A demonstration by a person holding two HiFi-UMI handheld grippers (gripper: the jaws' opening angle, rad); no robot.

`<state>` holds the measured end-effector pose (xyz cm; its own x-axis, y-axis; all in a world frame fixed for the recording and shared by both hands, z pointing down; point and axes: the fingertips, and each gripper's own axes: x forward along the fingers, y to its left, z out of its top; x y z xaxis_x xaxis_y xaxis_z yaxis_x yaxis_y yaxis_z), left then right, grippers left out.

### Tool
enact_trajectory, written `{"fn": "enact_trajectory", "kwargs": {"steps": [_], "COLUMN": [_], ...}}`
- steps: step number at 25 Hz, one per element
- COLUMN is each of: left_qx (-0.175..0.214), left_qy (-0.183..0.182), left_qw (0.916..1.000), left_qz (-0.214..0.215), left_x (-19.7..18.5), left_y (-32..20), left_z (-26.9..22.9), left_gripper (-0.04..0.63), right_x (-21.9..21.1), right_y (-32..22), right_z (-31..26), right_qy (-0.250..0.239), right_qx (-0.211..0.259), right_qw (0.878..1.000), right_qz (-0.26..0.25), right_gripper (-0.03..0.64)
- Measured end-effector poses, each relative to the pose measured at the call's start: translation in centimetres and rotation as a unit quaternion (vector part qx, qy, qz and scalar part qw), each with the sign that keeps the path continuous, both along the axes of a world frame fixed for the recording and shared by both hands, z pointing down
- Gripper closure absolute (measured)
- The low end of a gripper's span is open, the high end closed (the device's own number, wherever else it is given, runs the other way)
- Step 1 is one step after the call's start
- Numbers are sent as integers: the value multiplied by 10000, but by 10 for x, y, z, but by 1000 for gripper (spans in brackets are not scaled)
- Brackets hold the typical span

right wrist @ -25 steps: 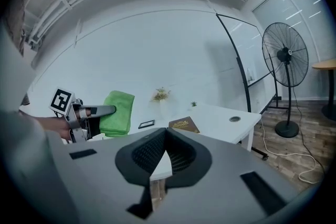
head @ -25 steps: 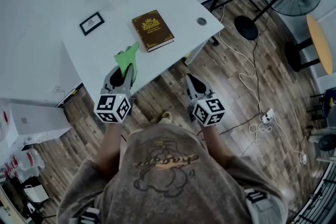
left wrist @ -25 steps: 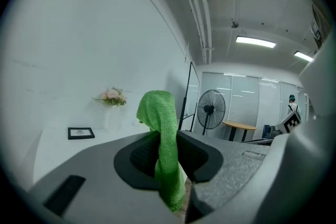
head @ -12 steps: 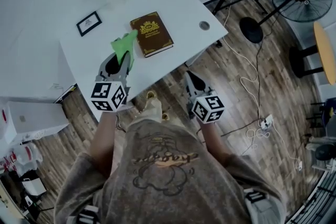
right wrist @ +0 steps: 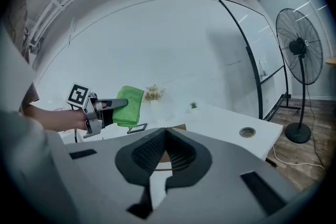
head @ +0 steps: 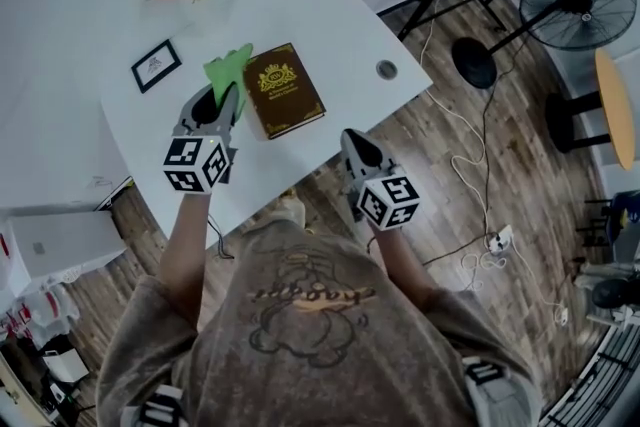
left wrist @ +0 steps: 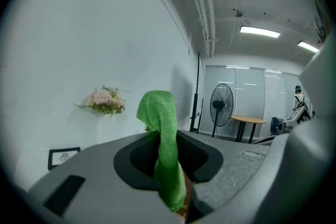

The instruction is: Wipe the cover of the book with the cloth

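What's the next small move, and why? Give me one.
Probably swing the left gripper slightly rightward and down, laying the green cloth clamped in its jaws onto the book cover. The cloth sits just beside the book's left edge, seemingly not yet on it; the right gripper is shut, empty.

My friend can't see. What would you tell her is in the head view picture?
From above, a person's left gripper holds a green cloth right beside a brown book on a white table. The right gripper hangs empty near the table's front edge.
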<state>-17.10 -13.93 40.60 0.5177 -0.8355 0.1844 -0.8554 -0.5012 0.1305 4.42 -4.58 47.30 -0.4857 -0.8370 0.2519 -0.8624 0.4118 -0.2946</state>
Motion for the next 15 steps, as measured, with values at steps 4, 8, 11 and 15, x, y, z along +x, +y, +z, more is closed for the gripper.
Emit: {"fn": "enact_trajectory", "kwargs": {"steps": [4, 8, 11, 15], "left_qx": [-48, -113, -169, -272], "left_qy": [-87, -142, -208, -376], "left_qw": [9999, 9998, 9996, 9988], "left_qz": [46, 81, 122, 163], "left_x": [-2, -7, -11, -13], "left_y": [-37, -71, -93, -115], "left_z": [4, 10, 19, 38], "left_gripper": [518, 518, 518, 518], "right_x": [0, -3, -5, -7], "right_y": [-28, -55, -71, -84], "right_z": [2, 5, 9, 12], "right_qy": [29, 103, 144, 148], "right_qx": [-79, -159, -201, -291], "right_qw": [10000, 9998, 9997, 9994], "right_qz": [18, 12, 41, 64], "right_gripper": [614, 614, 614, 614]}}
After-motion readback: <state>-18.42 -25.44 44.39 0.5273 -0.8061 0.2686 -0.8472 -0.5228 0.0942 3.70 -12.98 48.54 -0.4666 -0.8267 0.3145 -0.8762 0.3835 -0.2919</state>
